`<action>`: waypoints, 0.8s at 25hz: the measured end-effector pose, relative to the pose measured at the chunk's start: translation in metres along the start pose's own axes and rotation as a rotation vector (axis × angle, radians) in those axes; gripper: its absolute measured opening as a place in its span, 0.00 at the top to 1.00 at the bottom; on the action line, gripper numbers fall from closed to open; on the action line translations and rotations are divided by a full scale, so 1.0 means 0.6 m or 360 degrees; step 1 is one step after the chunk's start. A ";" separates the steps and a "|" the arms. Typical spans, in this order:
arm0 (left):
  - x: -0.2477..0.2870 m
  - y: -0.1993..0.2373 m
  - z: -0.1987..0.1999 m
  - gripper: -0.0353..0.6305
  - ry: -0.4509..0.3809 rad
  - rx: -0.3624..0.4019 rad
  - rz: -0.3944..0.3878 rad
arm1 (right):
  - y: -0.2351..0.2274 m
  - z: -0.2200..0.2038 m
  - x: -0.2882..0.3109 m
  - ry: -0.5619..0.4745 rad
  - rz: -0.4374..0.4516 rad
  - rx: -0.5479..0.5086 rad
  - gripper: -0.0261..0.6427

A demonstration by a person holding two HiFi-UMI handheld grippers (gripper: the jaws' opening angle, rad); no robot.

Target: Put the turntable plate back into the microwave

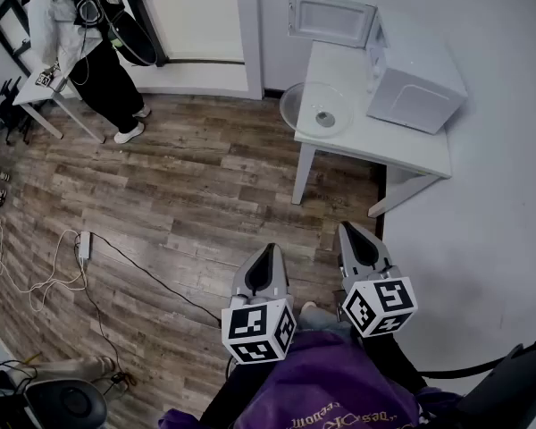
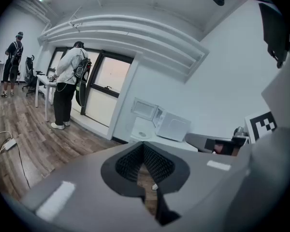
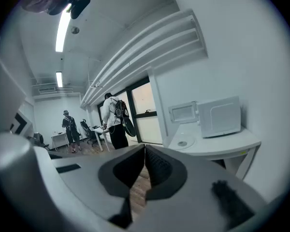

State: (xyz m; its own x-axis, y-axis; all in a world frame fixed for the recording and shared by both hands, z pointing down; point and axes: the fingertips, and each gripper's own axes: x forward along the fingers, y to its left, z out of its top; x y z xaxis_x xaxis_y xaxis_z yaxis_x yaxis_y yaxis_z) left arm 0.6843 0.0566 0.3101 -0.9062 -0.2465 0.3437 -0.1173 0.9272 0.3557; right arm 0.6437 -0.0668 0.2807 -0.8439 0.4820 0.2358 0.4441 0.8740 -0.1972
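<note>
Microwave (image 1: 417,79) and bench (image 1: 402,146) were white; turntable plate (image 1: 316,111) was clear, greyish glass. Floor (image 1: 188,204) showed brown-grey wood-grain planks. Left claw (image 1: 270,248) and right claw (image 1: 347,228) were pale grey with black ribbed pads, each bearing black-and-white square markers. Garment (image 1: 339,387) was purple with yellow lettering; bystander (image 1: 80,34) wore a white top and black trousers

My head camera looks steeply down at the floor (image 1: 188,204). Cameras on my left gripper (image 1: 267,253) and right gripper (image 1: 350,232) face forward, low. All three share the distant microwave (image 1: 417,74).
</note>
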 end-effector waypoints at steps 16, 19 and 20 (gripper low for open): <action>0.082 0.138 0.044 0.94 -0.0007 0.0155 0.0154 | 0.039 0.002 0.171 0.0021 0.0109 -0.0049 0.94; 0.120 0.185 0.093 0.94 -0.0020 0.0178 0.0225 | 0.034 0.031 0.232 -0.0011 0.0115 -0.0067 0.94; 0.133 0.200 0.115 0.94 -0.0036 0.0174 0.0249 | 0.029 0.041 0.256 -0.0010 0.0117 -0.0059 0.94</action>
State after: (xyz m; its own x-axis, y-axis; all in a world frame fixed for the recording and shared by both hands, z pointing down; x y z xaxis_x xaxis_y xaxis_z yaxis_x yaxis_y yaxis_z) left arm 0.5700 0.1680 0.3202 -0.9255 -0.0919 0.3675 -0.0168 0.9791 0.2025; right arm 0.5146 0.0208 0.2902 -0.8104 0.5446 0.2162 0.5157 0.8380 -0.1782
